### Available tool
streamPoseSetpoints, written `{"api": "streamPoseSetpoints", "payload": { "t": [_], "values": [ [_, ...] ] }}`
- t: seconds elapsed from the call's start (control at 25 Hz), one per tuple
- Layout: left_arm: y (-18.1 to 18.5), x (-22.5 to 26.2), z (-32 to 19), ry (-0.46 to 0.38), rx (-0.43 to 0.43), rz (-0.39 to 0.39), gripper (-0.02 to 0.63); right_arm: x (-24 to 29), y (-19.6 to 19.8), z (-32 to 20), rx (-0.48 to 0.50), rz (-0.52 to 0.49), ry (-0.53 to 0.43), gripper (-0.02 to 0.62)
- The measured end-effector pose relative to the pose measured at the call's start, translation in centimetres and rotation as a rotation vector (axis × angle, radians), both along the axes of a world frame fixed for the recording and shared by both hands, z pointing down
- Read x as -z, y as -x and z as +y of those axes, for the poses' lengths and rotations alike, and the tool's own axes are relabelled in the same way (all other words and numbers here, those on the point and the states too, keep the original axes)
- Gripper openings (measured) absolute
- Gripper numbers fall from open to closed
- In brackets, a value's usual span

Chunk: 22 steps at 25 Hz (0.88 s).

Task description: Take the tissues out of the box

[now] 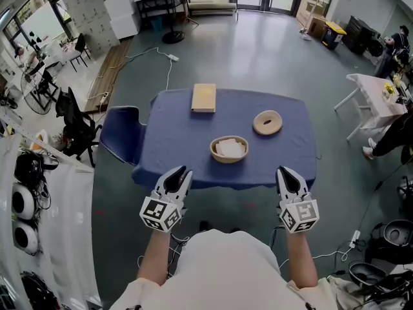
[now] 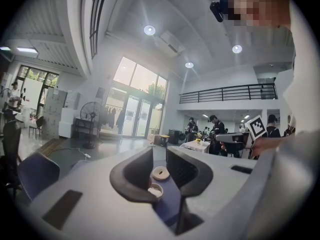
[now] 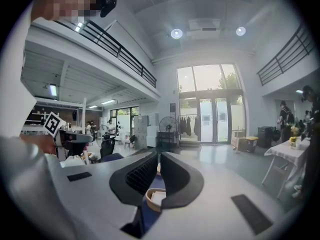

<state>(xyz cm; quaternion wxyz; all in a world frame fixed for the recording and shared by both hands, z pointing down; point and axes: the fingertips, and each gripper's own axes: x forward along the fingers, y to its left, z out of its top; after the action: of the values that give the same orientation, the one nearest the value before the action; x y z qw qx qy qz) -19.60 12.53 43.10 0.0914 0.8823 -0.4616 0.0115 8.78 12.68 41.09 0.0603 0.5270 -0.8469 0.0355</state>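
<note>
A flat tan tissue box (image 1: 203,98) lies at the far side of the blue-clothed table (image 1: 171,131). Nearer me, a wooden bowl (image 1: 228,149) holds white tissues, and a round wooden ring (image 1: 267,122) lies to its right. Both grippers hover short of the table's near edge. My left gripper (image 1: 179,172) is open with nothing between its fingers; in its own view the left gripper (image 2: 160,156) frames the bowl (image 2: 155,189) and ring (image 2: 160,173). My right gripper (image 1: 287,171) is shut and empty; the right gripper view (image 3: 158,156) shows the bowl (image 3: 155,198) past the jaws.
A blue chair (image 1: 121,133) stands at the table's left end. A white folding table (image 1: 377,99) and people are off to the right, a fan (image 1: 169,8) and cable at the back. Grey floor surrounds the table.
</note>
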Motion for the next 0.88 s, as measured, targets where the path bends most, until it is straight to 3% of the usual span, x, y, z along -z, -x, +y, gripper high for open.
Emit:
{"api": "streamPoseSetpoints", "payload": {
  "t": [0.4, 0.88],
  "values": [
    [3.6, -2.0, -0.4, 0.031, -0.036, -0.018, 0.084, -1.6, 3.7, -0.1, -0.03, 0.018, 0.029, 0.041],
    [4.7, -3.3, -2.8, 0.073, -0.047, -0.038, 0.083, -2.8, 5.2, -2.4, -0.021, 0.031, 0.063, 0.041]
  ]
}}
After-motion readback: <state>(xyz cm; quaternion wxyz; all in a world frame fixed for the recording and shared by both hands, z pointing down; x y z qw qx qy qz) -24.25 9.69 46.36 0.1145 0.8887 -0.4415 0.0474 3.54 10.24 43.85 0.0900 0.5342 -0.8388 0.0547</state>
